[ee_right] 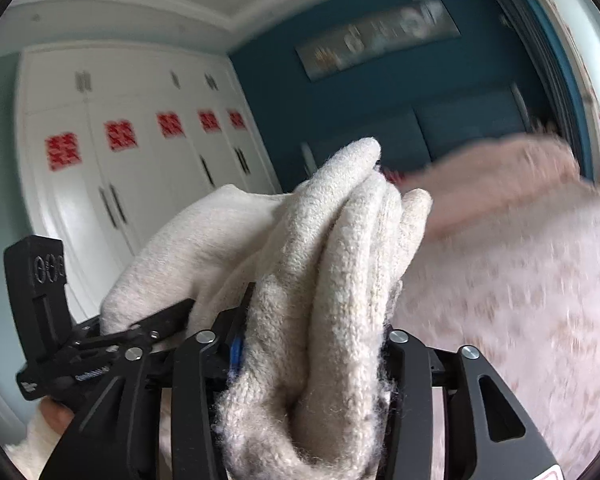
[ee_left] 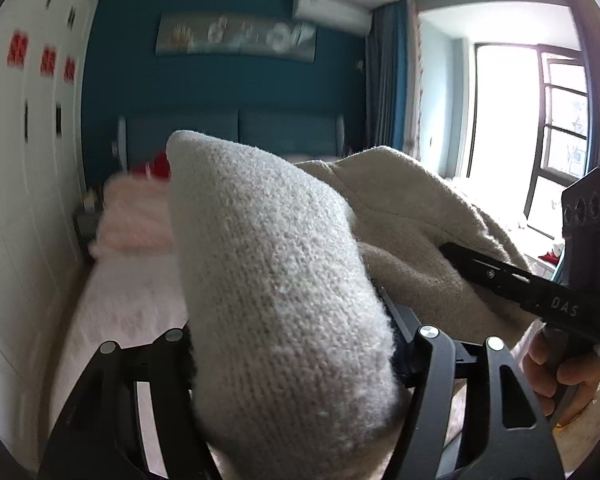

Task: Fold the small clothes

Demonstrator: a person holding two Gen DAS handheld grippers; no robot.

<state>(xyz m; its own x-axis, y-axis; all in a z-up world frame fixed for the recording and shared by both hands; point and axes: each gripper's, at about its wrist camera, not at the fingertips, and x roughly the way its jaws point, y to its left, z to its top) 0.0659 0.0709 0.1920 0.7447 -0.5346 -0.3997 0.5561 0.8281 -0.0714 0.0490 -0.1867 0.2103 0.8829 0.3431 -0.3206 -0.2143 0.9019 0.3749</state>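
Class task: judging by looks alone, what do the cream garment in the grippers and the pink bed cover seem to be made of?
Cream garment: knitted yarn, probably wool or acrylic; visible stitch loops and surface fuzz. Pink bed cover: soft, matte, plush-looking fabric, though blur hides the weave.

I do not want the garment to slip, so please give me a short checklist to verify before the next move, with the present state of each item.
1. Left claw has the cream knitted garment between its fingers: ok, a thick fold fills the gap.
2. Right claw has the garment between its fingers: ok, several bunched layers sit there.
3. Pads pressing firmly on the knit: cannot tell, the cloth hides them.
4. Garment spread flat for folding: not ok, it is bunched and lifted.
5. Bed with pink cover free ahead for laying it down: ok.
6. Two claws apart from each other: ok, the right one shows at the left view's edge.
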